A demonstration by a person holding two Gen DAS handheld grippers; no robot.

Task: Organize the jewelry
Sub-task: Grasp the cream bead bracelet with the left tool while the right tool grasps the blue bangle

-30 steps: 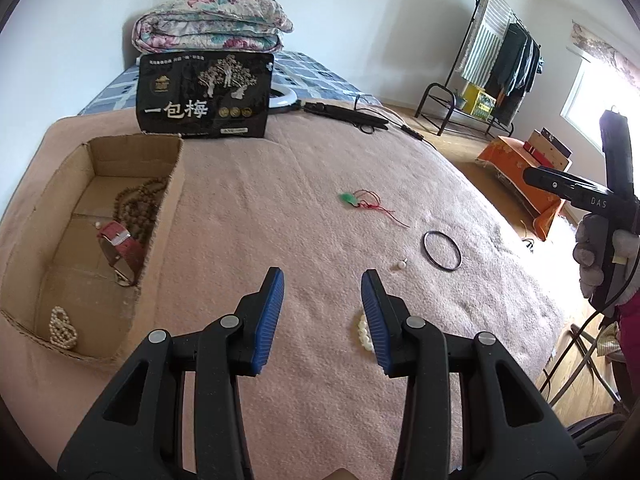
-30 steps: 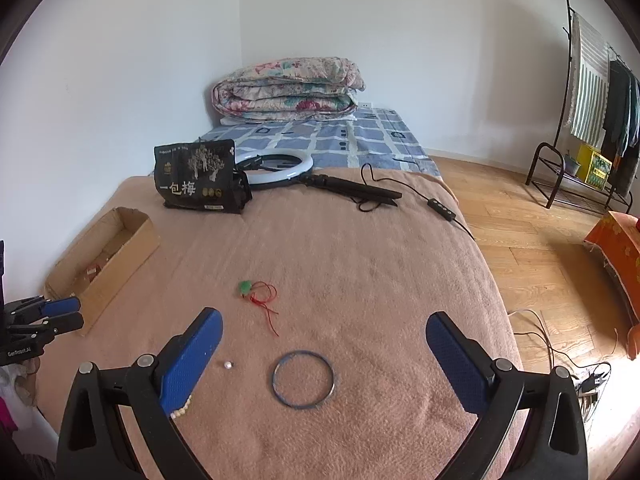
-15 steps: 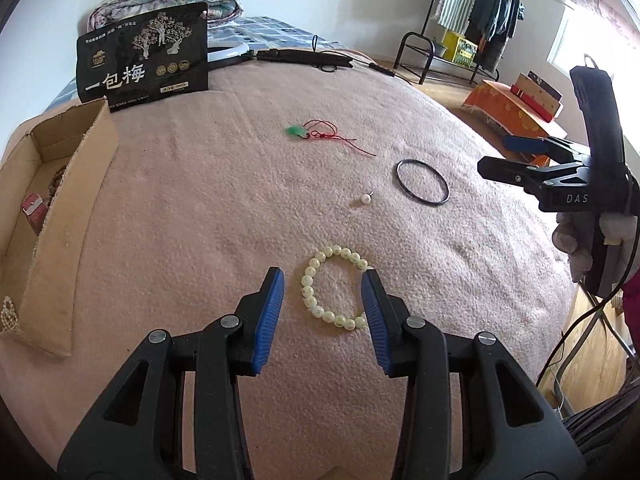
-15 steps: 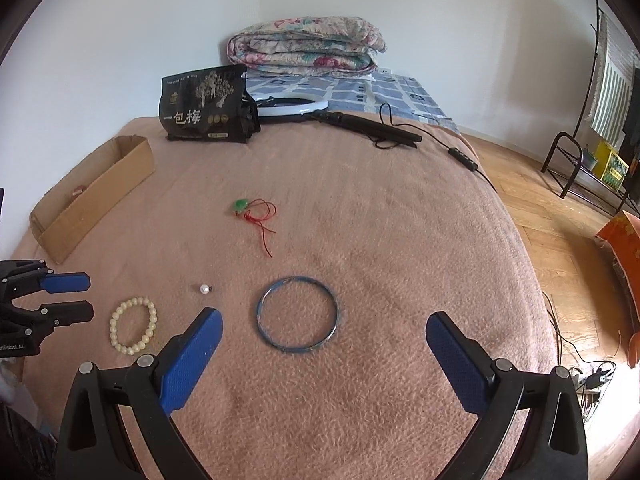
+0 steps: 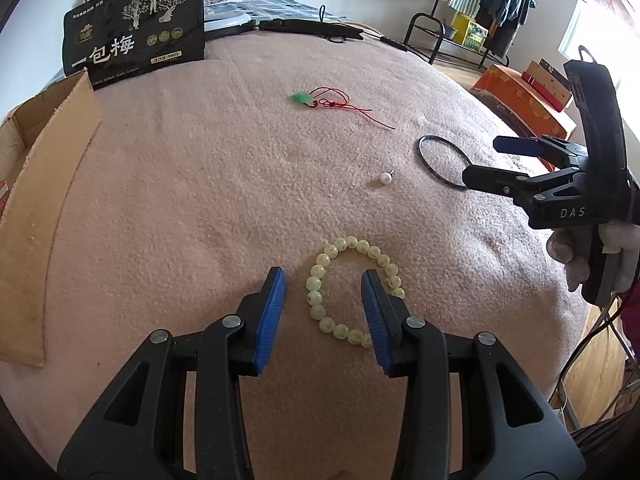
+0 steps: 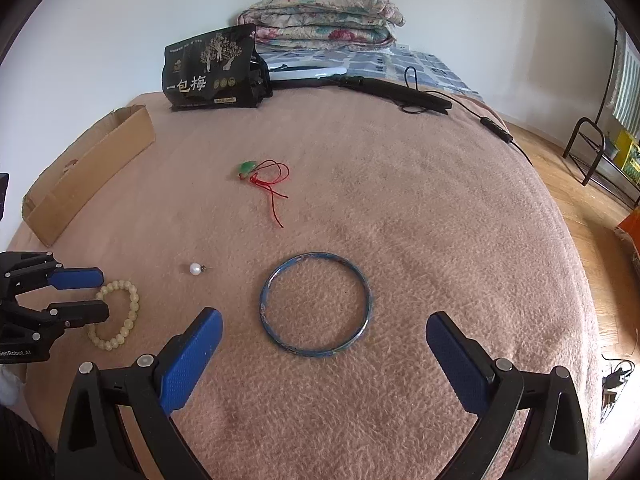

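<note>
While pale bead bracelet (image 5: 352, 292) lies flat, left claw (image 5: 323, 280) straddles one side.

You are looking at a black bag (image 5: 136, 24) showing the large white characters "一包梅" on its front; the small print above them and on the label below is too fine to read. The right gripper (image 5: 480, 162) is showing "DAS" in pale letters on its body. The left gripper (image 6: 94, 294) is showing "GenRobot.AI" on its side, partly cut off by the frame's edge.
</note>
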